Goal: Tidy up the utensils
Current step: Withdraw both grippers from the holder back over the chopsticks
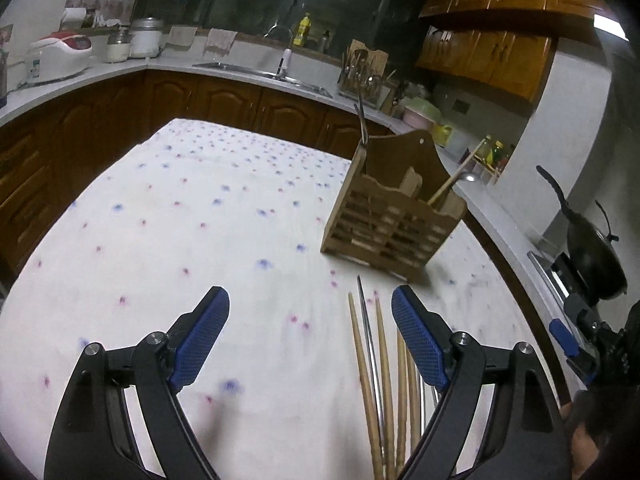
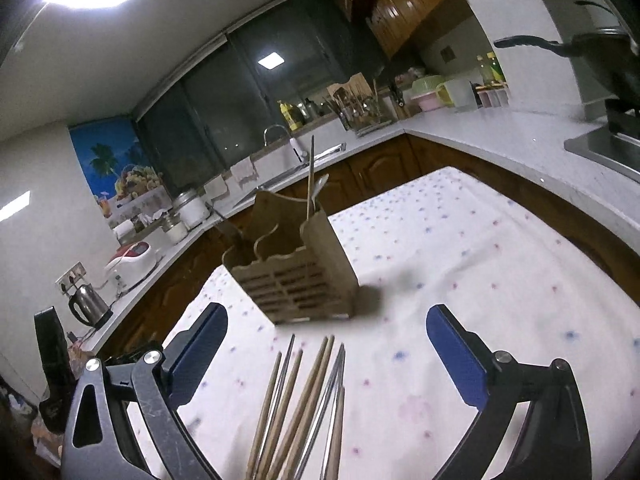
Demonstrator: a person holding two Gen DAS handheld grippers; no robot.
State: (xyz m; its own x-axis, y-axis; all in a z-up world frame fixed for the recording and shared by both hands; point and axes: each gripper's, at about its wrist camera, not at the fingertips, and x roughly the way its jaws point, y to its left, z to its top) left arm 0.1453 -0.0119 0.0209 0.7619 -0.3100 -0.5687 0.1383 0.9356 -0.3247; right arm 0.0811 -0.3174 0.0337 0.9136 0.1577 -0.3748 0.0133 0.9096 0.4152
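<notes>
Ahead of both tools: wooden holder (image 1: 394, 216) on worktop (image 1: 200, 220). Chopsticks (image 2: 304, 404) loose between right tool (image 2: 326, 344) fingers. Left tool (image 1: 310, 324) and right tool open, empty.

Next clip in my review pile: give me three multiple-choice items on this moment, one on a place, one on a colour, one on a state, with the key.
1. The loose chopsticks lie:
A. on the tablecloth
B. in the sink
C. on the stove

2. The gripper pads are:
A. red
B. blue
C. green

3. The right gripper is:
A. shut on a spoon
B. shut on nothing
C. open

Key: 1 A, they rest on the spotted tablecloth in front of the wooden holder; 2 B, both views show blue pads; 3 C, its fingers stand wide apart, holding nothing.
</notes>
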